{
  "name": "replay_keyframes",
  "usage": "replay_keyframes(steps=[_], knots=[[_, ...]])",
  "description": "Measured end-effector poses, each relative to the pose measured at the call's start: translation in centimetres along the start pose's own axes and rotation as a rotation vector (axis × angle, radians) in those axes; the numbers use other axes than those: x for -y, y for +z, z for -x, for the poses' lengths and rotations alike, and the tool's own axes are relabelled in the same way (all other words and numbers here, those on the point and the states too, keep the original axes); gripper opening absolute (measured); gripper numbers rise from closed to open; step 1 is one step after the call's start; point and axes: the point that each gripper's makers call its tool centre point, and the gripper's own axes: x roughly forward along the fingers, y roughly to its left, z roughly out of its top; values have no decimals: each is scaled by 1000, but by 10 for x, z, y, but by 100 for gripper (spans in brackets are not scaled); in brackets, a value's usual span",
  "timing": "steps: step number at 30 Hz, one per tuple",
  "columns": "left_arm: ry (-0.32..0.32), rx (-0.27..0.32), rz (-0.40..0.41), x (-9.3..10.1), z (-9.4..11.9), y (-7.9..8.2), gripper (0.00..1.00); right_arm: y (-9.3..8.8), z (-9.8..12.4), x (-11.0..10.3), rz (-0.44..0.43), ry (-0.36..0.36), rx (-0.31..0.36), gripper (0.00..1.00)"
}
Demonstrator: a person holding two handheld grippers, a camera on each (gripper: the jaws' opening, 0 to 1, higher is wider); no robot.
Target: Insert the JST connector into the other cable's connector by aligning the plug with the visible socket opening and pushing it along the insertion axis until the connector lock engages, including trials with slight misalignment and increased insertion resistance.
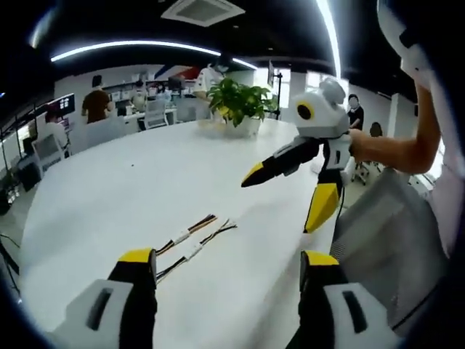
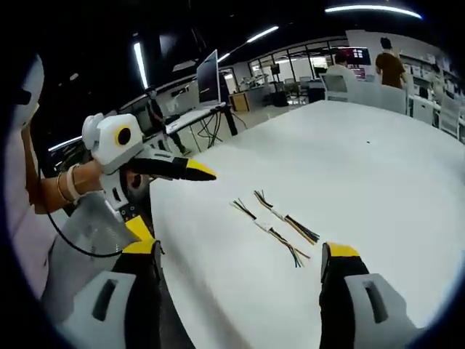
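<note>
Cables: two short JST leads (image 1: 195, 238) lie side by side on the white tabletop (image 1: 109, 189), long axes roughly parallel, just ahead of the left gripper (image 1: 227, 263), jaws spread and empty. The right gripper (image 2: 241, 256) hovers similarly spread; which is nearer is probably the left.

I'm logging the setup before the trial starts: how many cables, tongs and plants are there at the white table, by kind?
Cables with white connectors: 2 (one, the other), lying side by side on the white table
Tongs: 2 (left, right), both open and empty
Potted plants: 1
Total: 5
</note>
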Motion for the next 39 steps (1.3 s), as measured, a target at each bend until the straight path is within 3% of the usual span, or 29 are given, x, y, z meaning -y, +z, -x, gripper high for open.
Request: replay_keyframes(steps=[4,8,11,20,25,33,39], knots=[[43,9,17,-3,8,1,79,6,4,-4,-16,-6,22,90],[56,57,97,-3,15,6,81,12,9,-7,13,-14,39,88],[46,125,172,0,22,16,83,12,15,-1,23,-40,38,88],[118,107,145,-4,35,14,83,16,41,2,12,-115,70,87],[147,36,85,0,36,0,84,6,45,6,-6,-174,54,87],[158,63,150,7,42,-3,86,9,52,2,-30,-215,108,90],[186,68,179,4,45,-5,91,4,62,5,-75,-262,108,99]])
